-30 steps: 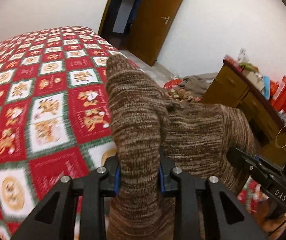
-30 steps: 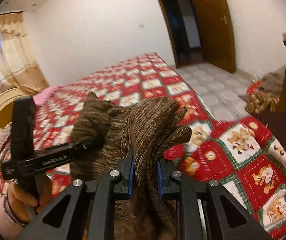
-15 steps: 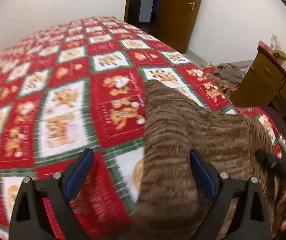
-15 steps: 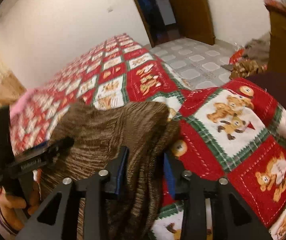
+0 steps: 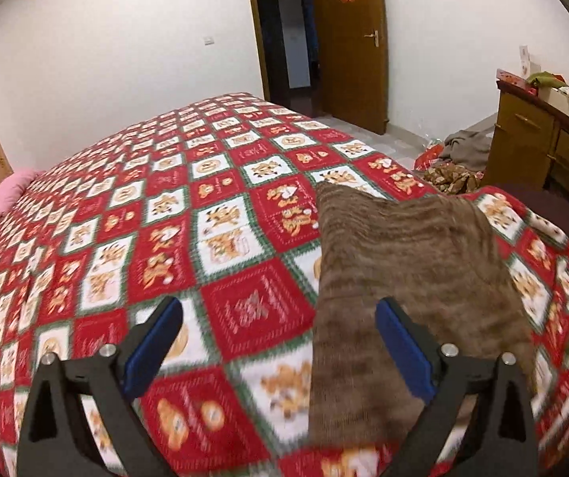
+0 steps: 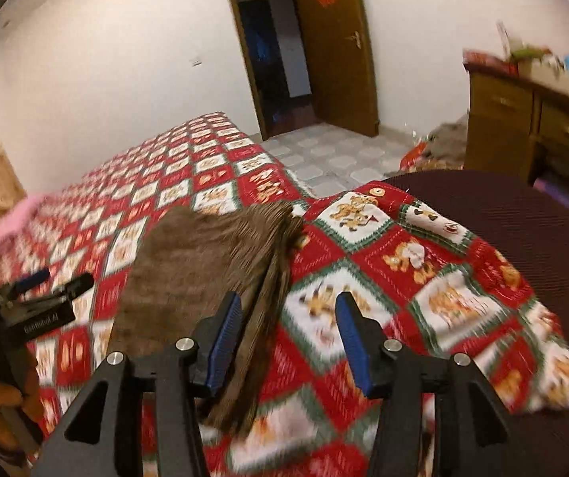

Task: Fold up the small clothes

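A bed (image 5: 212, 206) under a red checked quilt (image 6: 423, 278) is seen ahead of both tongs. A brown knit (image 5: 411, 262) is laid flat on it, under the left tongs' (image 5: 280, 346) right finger and beside the right tongs' (image 6: 288, 338) left finger. Both are opening, nothing gripped: left wide, right about half.

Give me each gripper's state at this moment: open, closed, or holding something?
Left gripper: open and opening, pads clear of the brown knit garment.
Right gripper: open and opening, holding nothing; the garment's edge lies between the jaws.
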